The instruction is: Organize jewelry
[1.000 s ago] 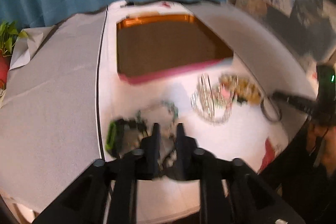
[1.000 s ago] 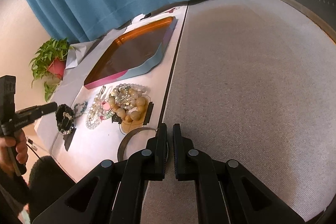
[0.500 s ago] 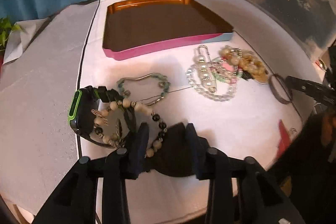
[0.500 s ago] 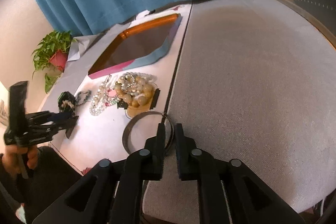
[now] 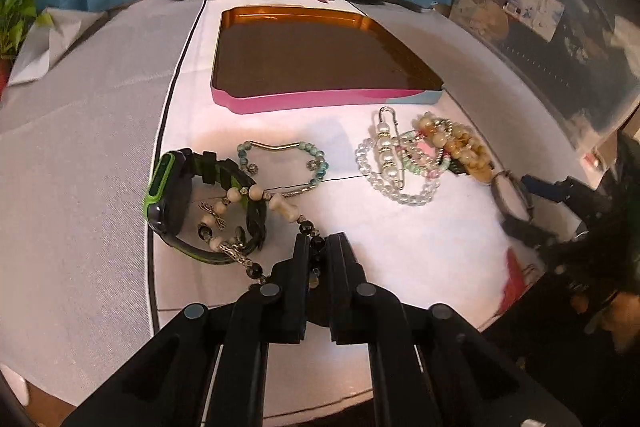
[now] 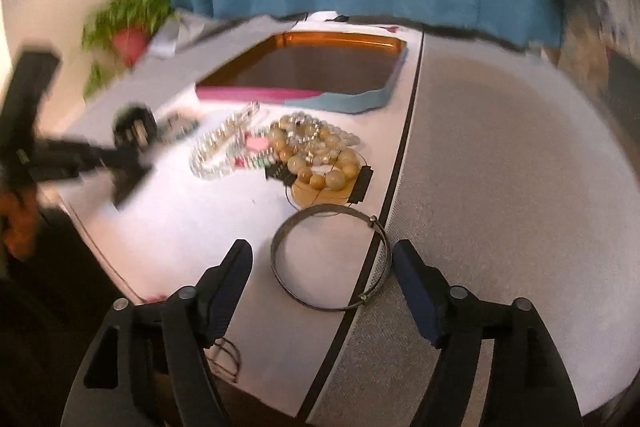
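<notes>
We see a glossy amber-lined metal tray [image 5: 320, 67] near the far edge of the matt white cloth-covered table [image 5: 420, 247], and a thin shiny metal bangle [image 6: 330, 263].

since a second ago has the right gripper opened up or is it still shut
Yes. The right gripper has opened wide, its fingers now either side of the metal bangle at the white mat's edge; before, they were nearly touching.
</notes>
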Demonstrator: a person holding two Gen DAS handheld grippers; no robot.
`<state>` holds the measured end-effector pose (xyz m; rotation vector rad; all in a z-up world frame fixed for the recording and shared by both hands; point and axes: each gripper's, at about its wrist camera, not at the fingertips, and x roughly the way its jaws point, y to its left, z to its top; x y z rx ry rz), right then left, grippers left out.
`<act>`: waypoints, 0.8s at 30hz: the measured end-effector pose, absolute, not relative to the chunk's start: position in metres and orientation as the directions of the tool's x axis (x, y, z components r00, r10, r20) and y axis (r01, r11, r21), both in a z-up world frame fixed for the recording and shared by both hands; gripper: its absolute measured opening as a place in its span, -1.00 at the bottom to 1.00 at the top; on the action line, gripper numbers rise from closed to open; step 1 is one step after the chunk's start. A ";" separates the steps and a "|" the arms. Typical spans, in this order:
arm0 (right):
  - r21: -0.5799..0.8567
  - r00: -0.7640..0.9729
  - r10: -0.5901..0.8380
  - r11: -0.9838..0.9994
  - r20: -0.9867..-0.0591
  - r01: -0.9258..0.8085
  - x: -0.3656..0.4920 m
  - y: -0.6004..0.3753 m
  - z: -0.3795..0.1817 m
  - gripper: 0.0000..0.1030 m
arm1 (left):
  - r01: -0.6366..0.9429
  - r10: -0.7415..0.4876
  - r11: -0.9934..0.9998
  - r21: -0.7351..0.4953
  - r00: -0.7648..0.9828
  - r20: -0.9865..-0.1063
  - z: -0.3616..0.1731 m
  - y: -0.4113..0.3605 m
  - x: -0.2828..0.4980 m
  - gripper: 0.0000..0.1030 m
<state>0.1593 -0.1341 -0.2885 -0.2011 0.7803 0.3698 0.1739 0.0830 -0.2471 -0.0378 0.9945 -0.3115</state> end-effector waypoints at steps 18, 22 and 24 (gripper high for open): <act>-0.004 0.686 0.216 0.953 -0.694 -0.304 0.159 -0.147 -0.266 0.22 | 0.158 -0.263 0.965 -0.211 0.660 -0.704 -0.166 0.090 0.177 -0.89; 0.018 0.700 0.224 0.957 -0.678 -0.289 0.159 -0.147 -0.252 0.22 | 0.145 -0.250 0.967 -0.209 0.686 -0.683 -0.151 0.096 0.174 -0.89; 0.033 0.708 0.228 0.960 -0.668 -0.277 0.160 -0.148 -0.242 0.22 | 0.137 -0.244 0.968 -0.209 0.696 -0.676 -0.146 0.100 0.173 -0.89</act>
